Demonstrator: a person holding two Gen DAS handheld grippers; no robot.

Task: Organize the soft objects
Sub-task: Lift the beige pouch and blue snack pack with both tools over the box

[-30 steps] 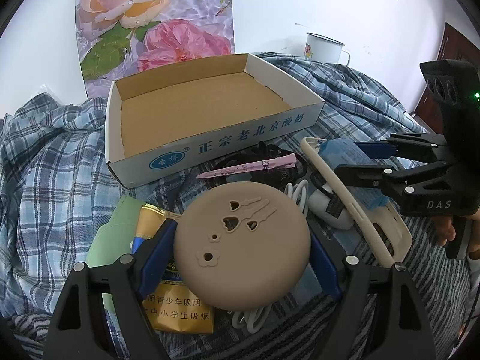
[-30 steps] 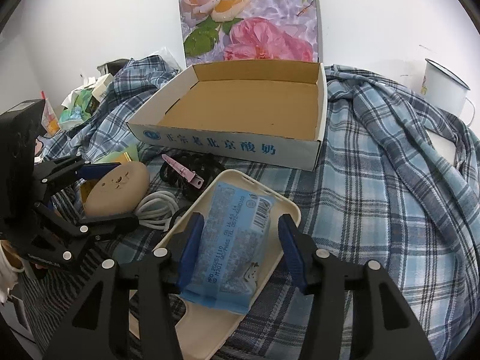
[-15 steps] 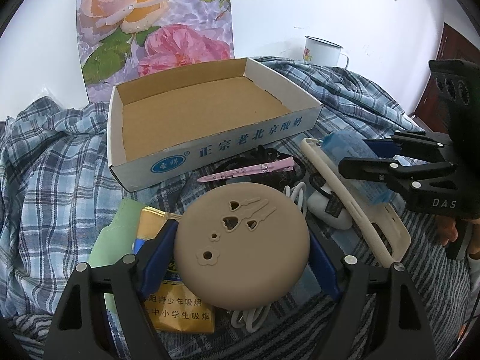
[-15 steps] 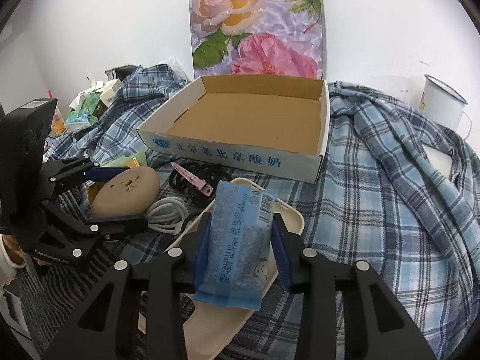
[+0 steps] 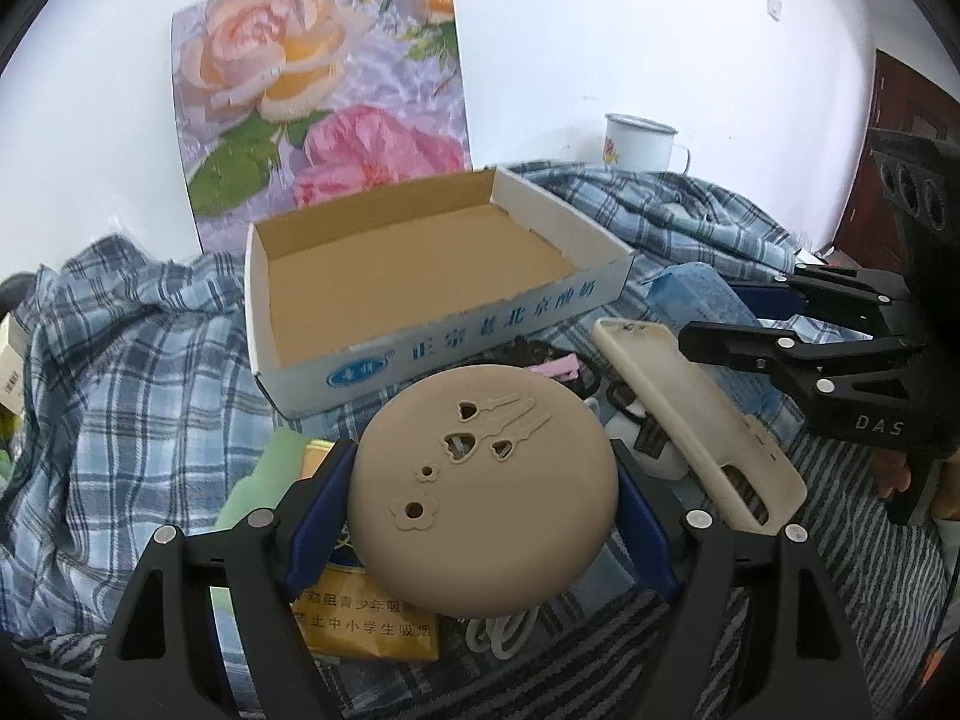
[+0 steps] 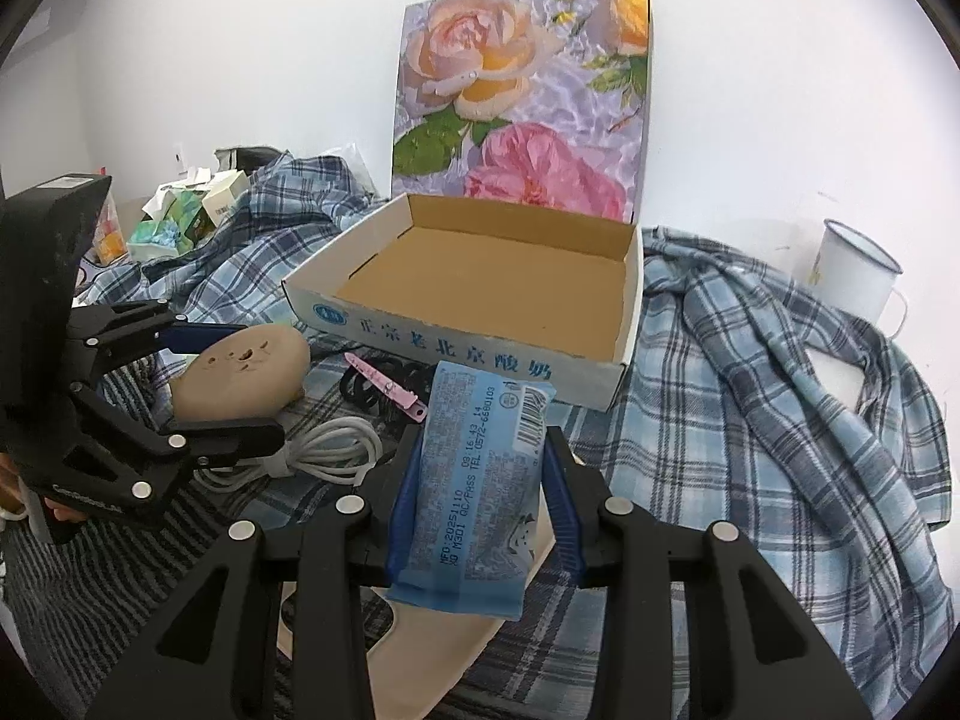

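My left gripper [image 5: 483, 498] is shut on a tan round soft pad [image 5: 480, 504] with heart-shaped cut-outs and holds it above the clutter; it also shows in the right wrist view [image 6: 240, 372]. My right gripper [image 6: 480, 480] is shut on a blue tissue packet [image 6: 480, 480], lifted above a cream phone case [image 6: 420, 648]. The packet also shows in the left wrist view [image 5: 702, 300]. An open, empty cardboard box [image 5: 420, 264] [image 6: 498, 276] lies just beyond both grippers.
A pink hair clip [image 6: 384, 387], black hair ties [image 6: 366, 384] and a coiled white cable [image 6: 324, 450] lie before the box. A yellow packet [image 5: 366, 630] and green cloth [image 5: 258, 480] lie under the left gripper. A white enamel mug [image 6: 852, 276] stands at the right. Plaid cloth [image 6: 750, 390] covers the surface.
My right gripper has closed on the blue packet and lifted it off the phone case. My left gripper has raised the tan pad. Both have moved closer to the box.
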